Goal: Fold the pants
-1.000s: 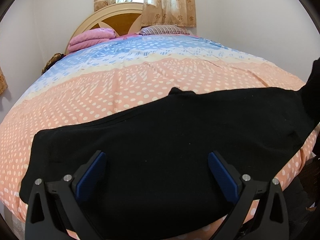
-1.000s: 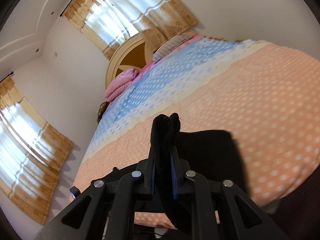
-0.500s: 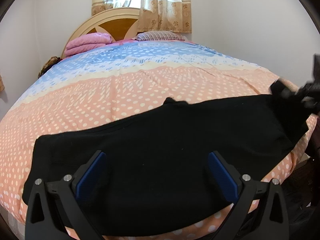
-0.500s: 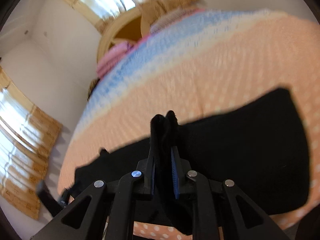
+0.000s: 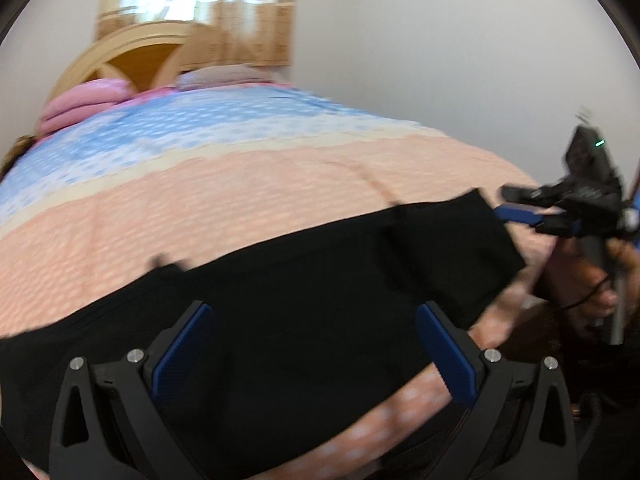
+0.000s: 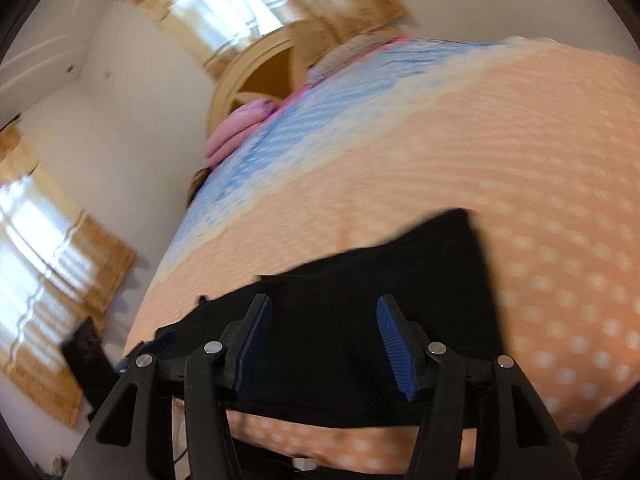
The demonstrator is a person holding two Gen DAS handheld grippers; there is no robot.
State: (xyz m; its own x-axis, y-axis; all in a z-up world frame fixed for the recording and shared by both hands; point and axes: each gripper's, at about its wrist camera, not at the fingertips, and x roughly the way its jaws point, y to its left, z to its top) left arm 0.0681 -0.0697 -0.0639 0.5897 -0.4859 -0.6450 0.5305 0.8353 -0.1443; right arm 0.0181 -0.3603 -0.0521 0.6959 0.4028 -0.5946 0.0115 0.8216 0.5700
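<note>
Black pants [image 5: 320, 300] lie flat in a long strip across the near edge of the bed [image 5: 240, 200]. My left gripper [image 5: 312, 308] hovers over their middle, open, its blue pads wide apart with nothing pinched. In the right wrist view the pants' end [image 6: 360, 280] rests on the peach dotted cover. My right gripper [image 6: 324, 300] is low over that end; its jaws are opening and the pads press on no cloth. The left wrist view also shows the right gripper [image 5: 502, 201] by the pants' right end, held by a hand [image 5: 592, 280].
A wooden headboard [image 5: 132, 60] stands at the bed's far end, with a folded pink blanket [image 5: 80, 104] and a pillow [image 5: 224, 76] before it. Curtained windows [image 6: 224, 8] are behind the bed and on the left wall. The bed's right edge drops off near the hand.
The right gripper came down to the bed and opened, letting go of the black cloth it pinched. That end now lies flat. The left gripper shifted over the pants and stayed open.
</note>
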